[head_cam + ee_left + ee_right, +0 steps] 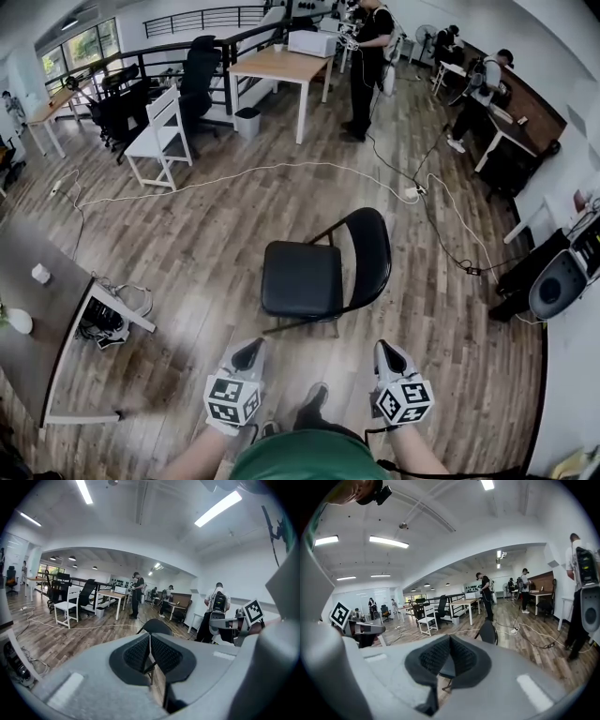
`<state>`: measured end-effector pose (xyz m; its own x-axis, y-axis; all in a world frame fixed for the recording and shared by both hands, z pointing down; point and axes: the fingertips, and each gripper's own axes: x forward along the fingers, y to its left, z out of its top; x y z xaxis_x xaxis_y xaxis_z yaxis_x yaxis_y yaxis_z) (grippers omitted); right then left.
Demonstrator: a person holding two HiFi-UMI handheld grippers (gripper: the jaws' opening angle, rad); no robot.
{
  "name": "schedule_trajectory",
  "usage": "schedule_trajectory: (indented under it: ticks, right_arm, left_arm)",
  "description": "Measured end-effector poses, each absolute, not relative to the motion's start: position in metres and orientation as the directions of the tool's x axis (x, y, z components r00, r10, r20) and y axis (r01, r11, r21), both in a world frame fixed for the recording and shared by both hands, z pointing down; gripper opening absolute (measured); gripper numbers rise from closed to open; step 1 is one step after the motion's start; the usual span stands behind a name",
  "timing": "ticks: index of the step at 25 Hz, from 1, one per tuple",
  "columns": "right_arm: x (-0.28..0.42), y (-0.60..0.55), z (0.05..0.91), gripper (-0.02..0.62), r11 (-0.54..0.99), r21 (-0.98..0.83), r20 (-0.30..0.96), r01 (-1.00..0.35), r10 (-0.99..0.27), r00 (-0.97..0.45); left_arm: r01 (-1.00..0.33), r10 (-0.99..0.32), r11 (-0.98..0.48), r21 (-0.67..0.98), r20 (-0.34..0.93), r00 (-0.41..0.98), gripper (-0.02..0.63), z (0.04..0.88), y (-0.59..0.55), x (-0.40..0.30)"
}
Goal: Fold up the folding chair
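Note:
A black folding chair stands unfolded on the wood floor, its seat toward the left and its backrest to the right. My left gripper hangs shut and empty just short of the seat's near edge. My right gripper is shut too, below the backrest, holding nothing. In the left gripper view the chair's backrest peeks over the closed jaws. The right gripper view shows the backrest beyond its shut pads.
A dark table stands at the left with a cable tangle beside it. A white cable crosses the floor behind the chair. A white chair, desks and standing people are farther back. A speaker sits at the right.

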<state>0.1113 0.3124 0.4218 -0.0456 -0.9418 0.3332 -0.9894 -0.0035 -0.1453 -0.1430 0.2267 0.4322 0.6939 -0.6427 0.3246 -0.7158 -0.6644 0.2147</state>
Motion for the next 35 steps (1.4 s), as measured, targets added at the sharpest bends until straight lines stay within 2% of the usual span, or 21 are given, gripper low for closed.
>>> schedule_trajectory:
  ticks: [13,23,35]
  right_arm:
    - [0.216,0.22,0.448,0.004,0.032,-0.217,0.357,-0.976,-0.927,-0.11]
    - [0.249,0.171,0.467,0.004,0.033,-0.243,0.387,-0.969,-0.913,-0.129]
    - [0.252,0.096,0.482,0.004,-0.118,-0.204,0.45,-0.972,-0.893,0.014]
  left_arm:
    - [-0.791,-0.699,-0.584,0.183,0.381,0.605,0.015,0.447,0.153,-0.062]
    - [-0.827,-0.719,-0.534,0.176,0.419,0.554,0.015,0.469,0.116,-0.057]
    - [-0.779,-0.633,-0.578,0.242,0.469,0.616,0.015,0.517,0.005,-0.073]
